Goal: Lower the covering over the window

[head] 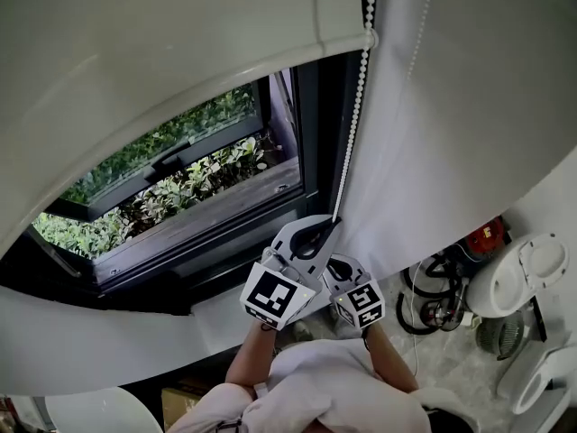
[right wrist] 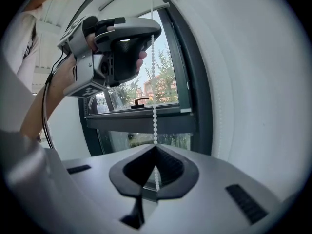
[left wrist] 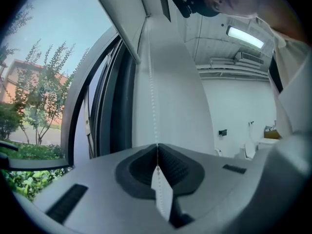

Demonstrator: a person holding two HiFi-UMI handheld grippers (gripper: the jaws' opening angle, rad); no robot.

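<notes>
One white roller blind [head: 180,43], the covering, is the biggest thing in the head view. It sits high, and its bottom edge crosses only the top of the one dark-framed window [head: 311,133], so most of the glass is bare. Through the pane, two rows of green shrubs [head: 198,174] run along outside. A single dark handle [right wrist: 139,101] sits on the window's sash.

On the floor to the right lie rounded white fixtures [head: 532,273]. It is not possible to tell whether anything is in them. Beside them are a coil of black cable [head: 433,300] and one red object [head: 487,234].

There are two grippers, each carrying one marker cube: the left cube [head: 273,298] and the right cube [head: 362,305], with a forearm [head: 248,359] behind the left one. The left gripper [head: 332,222] is the higher of the two. Its jaws are pressed together on the bead chain [head: 356,115]. The right gripper [right wrist: 156,149] is just beneath it, jaws likewise closed tight on the same strand.

The bead chain is the thinnest thing in view. It hangs from the right end of the blind, runs down past the window frame, passes through the left gripper's pinch and then into the right's.
</notes>
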